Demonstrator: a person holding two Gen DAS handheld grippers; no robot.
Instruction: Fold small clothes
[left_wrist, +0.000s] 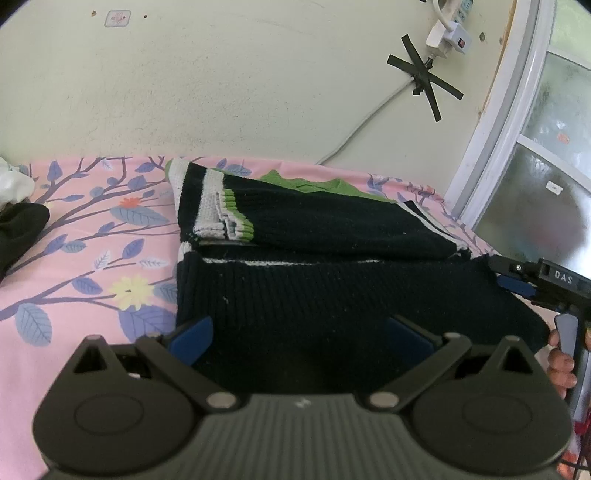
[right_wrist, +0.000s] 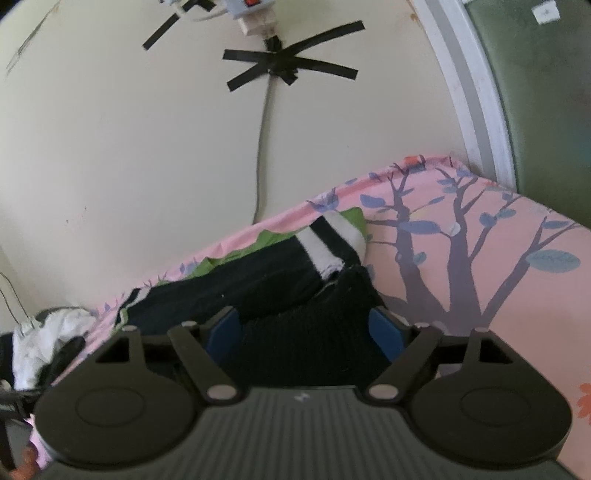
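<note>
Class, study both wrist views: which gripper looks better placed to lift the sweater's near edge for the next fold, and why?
Probably the left gripper: its open jaws straddle the middle of the black sweater near edge. The right gripper, also open, sits at that edge's corner.

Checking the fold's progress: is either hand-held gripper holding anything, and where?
Nothing held: both stand open over the black knit sweater's near edge.

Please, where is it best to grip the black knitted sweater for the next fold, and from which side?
Probably the near hem of the black sweater, one corner per gripper, approached from the near side. That edge lies flat and free on the pink sheet; sleeves are already folded in.
</note>
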